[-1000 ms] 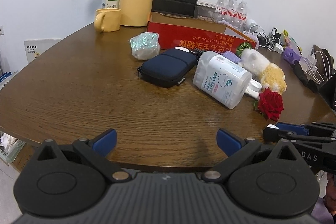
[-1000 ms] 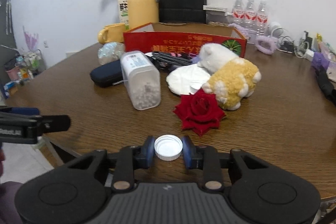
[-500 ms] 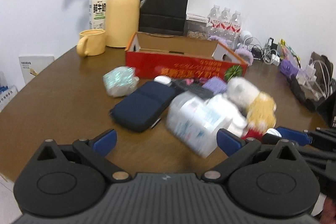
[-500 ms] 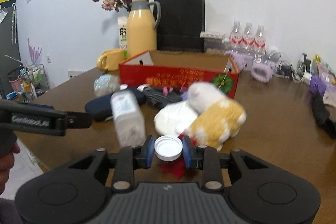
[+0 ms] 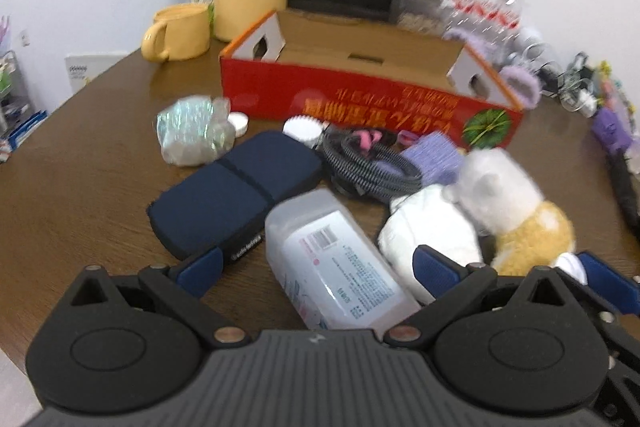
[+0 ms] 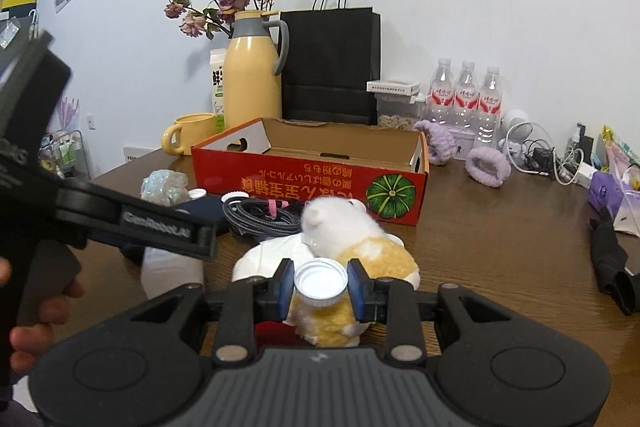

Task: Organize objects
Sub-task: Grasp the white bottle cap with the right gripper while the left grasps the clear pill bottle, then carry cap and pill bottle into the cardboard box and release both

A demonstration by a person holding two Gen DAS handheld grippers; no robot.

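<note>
White bottle cap (image 6: 320,282) is clamped in my right gripper (image 6: 321,285) jaws above the table (image 6: 500,251). Left gripper (image 5: 316,269) jaws stand open around the lying plastic bottle (image 5: 336,267). Next, I judge: steady bottle, fit cap.

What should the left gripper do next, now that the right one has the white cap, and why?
Probably ease the left gripper down and close on the plastic bottle. Its jaws stand open with the bottle lying on its side between them, and the right gripper holds the white cap ready, perhaps for that bottle.
</note>
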